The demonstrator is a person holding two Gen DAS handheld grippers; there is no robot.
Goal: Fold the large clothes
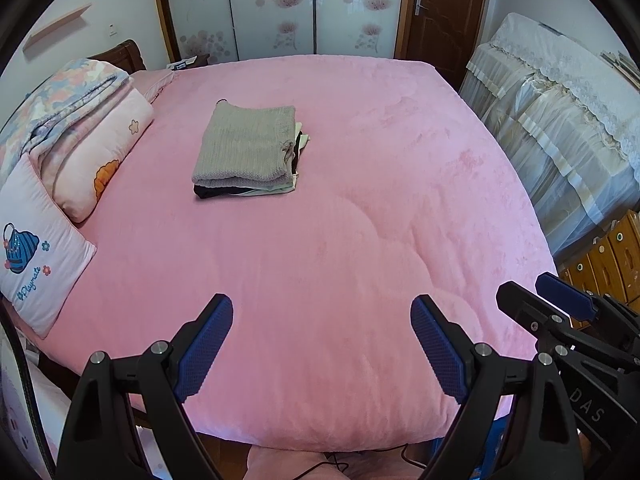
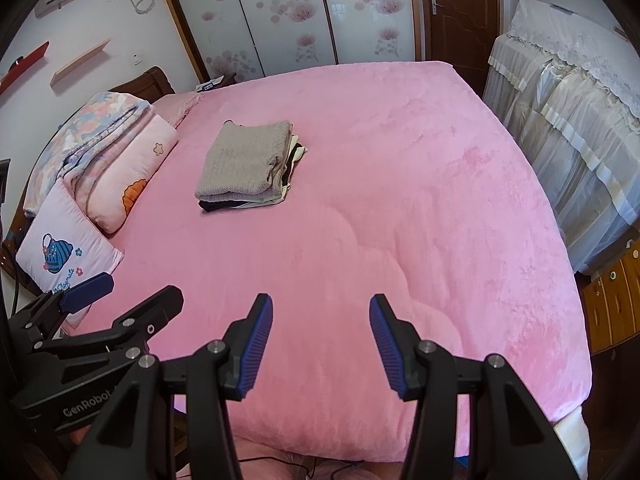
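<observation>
1. Over the near edge of a pink bed [image 1: 360, 240], the left gripper [image 1: 322, 356] and right gripper [image 2: 321, 344] hang side by side, jaws spread on both, the left wider, nothing between them.
2. Well beyond them, mid-bed, sits a stack of folded clothes [image 1: 246, 152], a grey sweater [image 2: 244, 162] on top, near the pillows [image 1: 44, 256].
3. No unfolded garment shows; folding looks finished or between items.
4. Next likely calls for fetching another garment and spreading it flat on the bare bedcover.
</observation>
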